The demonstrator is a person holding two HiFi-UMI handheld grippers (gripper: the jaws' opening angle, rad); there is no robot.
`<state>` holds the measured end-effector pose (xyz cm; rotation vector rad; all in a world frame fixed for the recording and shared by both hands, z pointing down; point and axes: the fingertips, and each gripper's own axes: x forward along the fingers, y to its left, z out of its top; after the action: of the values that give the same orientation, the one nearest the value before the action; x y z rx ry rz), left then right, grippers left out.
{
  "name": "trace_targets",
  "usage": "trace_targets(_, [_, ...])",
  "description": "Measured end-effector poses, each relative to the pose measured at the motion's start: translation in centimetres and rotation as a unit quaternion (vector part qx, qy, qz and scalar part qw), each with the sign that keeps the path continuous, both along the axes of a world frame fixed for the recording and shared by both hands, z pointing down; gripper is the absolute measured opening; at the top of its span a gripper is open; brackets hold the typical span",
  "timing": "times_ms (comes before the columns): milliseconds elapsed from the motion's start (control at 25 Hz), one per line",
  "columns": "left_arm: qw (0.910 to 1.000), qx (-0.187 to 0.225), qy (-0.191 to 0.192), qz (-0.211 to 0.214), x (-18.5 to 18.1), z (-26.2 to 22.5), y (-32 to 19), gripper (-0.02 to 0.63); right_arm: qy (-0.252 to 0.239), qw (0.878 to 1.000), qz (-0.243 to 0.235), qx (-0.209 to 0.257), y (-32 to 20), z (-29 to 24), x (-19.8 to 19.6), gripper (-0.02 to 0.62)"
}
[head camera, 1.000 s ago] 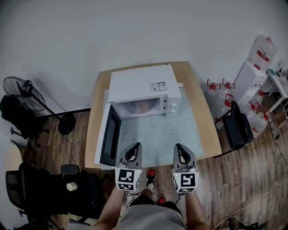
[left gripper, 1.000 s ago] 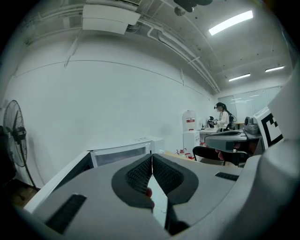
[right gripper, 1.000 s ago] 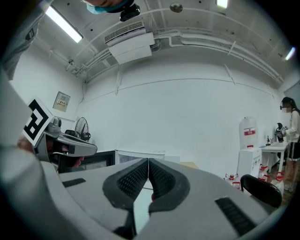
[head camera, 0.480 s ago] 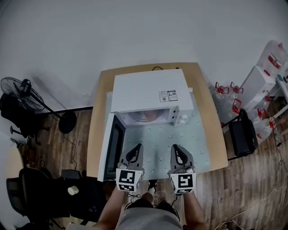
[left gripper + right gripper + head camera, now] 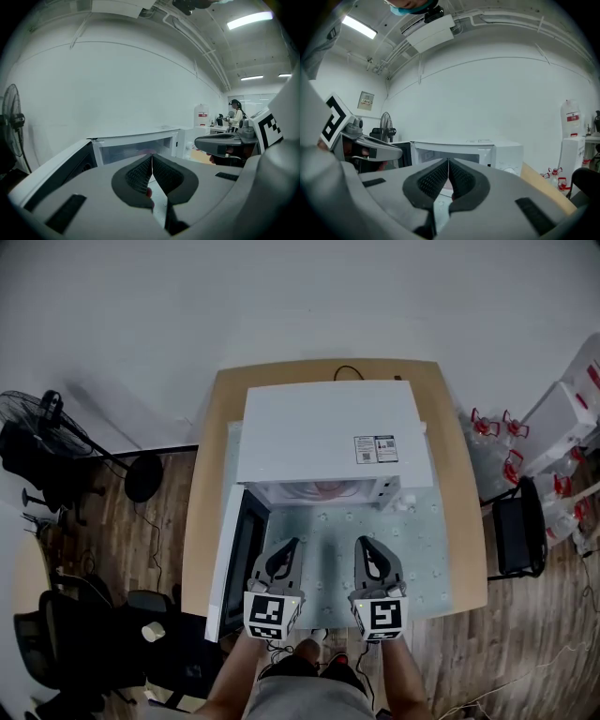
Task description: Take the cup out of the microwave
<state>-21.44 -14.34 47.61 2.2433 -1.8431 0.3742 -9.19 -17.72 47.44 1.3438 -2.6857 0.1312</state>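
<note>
Far left, a standing fan [image 5: 37, 413] is on the wood floor [image 5: 141, 540]. The white microwave [image 5: 328, 427] sits on the counter [image 5: 202, 521], with its door [image 5: 239, 563] swung open to the left. Your left tool [image 5: 291, 545] hovers over the pale dotted mat [image 5: 427, 549] in front of the open cavity, just right of the door. Its jaws are pressed together, nothing between them. The cup [image 5: 328, 489] is inside the microwave cavity. It shows only as a pinkish patch behind the front edge, too blurred to tell its shape. Neither tool touches it. Your right tool [image 5: 364, 545] hangs beside the left one, near but apart, also aimed at the cavity. Its jaws are pressed together and empty too. The control panel [image 5: 389, 491] is at the microwave's right front. Far right, water jugs [image 5: 506, 442] with red caps stand on the floor past the counter's edge.
</note>
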Motion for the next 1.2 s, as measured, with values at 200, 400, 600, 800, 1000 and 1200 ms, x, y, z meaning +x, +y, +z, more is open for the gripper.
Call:
trace_targets(200, [0.9998, -0.013, 0.005, -0.013, -1.3, 1.8, -1.9, 0.023, 0.000, 1.000, -0.014, -0.011, -2.4, 1.7, -1.9, 0.021])
trace_targets(400, [0.9996, -0.021, 0.008, -0.018, -2.2, 3.5, -3.7, 0.024, 0.001, 0.999, -0.024, -0.022, -4.7, 3.7, -3.5, 0.021])
trace_targets(600, [0.9993, -0.028, 0.013, -0.020, -2.7, 4.4, -5.2, 0.023, 0.004, 0.999, -0.027, -0.033, -6.4, 5.0, -4.3, 0.021])
trace_targets(800, [0.9991, -0.033, 0.015, -0.023, -3.4, 5.3, -6.3, 0.024, 0.004, 0.999, -0.038, -0.034, -7.9, 5.9, -5.4, 0.026])
trace_targets(1000, [0.9991, -0.034, 0.010, -0.021, -3.8, 5.7, -6.9, 0.023, 0.003, 0.998, -0.045, -0.047, -9.4, 7.2, -6.7, 0.188])
trace_targets(1200, [0.9990, -0.039, 0.010, -0.021, -3.8, 6.0, -7.1, 0.024, 0.000, 0.998, -0.042, -0.051, -10.9, 7.9, -7.7, 0.320])
